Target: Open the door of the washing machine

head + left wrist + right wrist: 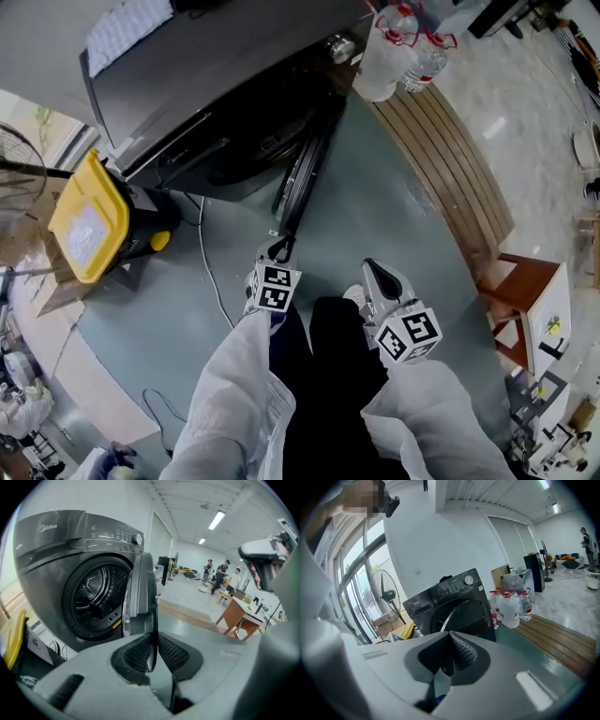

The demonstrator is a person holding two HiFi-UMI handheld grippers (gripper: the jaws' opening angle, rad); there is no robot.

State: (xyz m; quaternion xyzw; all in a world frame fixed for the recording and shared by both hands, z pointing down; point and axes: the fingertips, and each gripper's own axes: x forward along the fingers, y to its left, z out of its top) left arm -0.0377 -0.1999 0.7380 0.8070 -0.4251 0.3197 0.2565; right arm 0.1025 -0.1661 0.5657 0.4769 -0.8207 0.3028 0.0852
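Dark-grey washing machine (216, 84) sits on the grey-green floor (375, 197) by the wall, door (140, 597) roughly half open, drum visible. Left hand-held gripper (152, 651) is clamped narrow on the door's rim, probably to pull it wider. Right hand-held gripper (450, 656) is closed and empty. Water bottles (403, 47) and wood planking (459, 159) alongside.

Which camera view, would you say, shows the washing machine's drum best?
The left gripper view: the drum is close, its perforated wall plain. The head view shows only a dark opening; in the right gripper view it is distant, partly behind the door.
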